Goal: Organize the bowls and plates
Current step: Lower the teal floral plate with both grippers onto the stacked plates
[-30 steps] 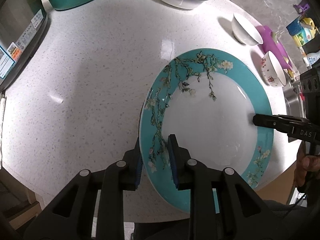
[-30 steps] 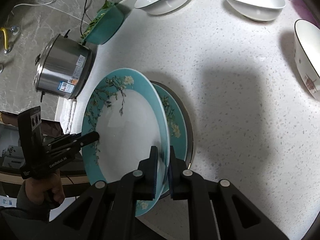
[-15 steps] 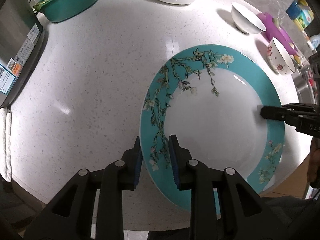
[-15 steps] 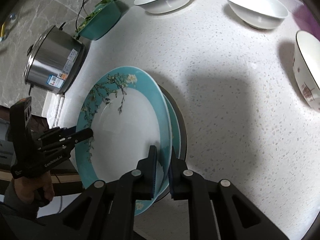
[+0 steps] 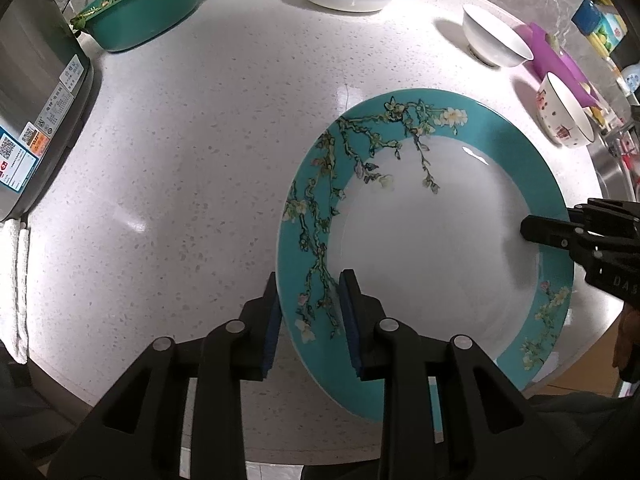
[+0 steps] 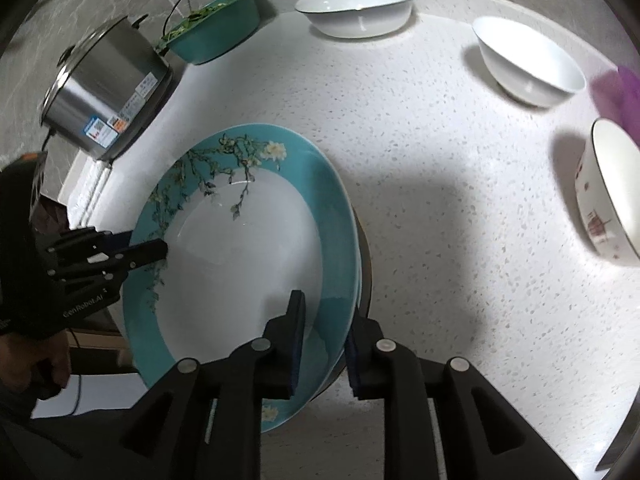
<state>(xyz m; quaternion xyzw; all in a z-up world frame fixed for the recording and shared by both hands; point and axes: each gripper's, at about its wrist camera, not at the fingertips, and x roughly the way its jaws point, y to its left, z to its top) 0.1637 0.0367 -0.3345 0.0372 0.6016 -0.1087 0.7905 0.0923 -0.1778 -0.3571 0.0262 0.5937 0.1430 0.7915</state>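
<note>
1. the right gripper (image 6: pixel 322 338) has just let go: a second ago its jaws were pinched tight on the near rim of the teal blossom plate (image 6: pixel 244 264), and they have just been opening. they now stand spread, rim between them, pads clear of it.
2. the left gripper (image 5: pixel 310 316) has also eased a little wider. its jaws straddle the opposite rim with a gap on both sides, though i cannot be sure the inner pad is fully off the glaze.
3. over that second the plate has come down from a tilt. it now sits on a second teal plate (image 6: pixel 357 276), only a sliver of which shows at the right edge, on the white speckled counter (image 6: pixel 440 168).
4. i judge this plate stacked. what remains is to draw both tools off the rim and turn to the bowls: the wide white bowl (image 6: pixel 356 8), the deep white bowl (image 6: pixel 528 60) and the patterned bowl (image 6: pixel 612 188), all well apart.
</note>
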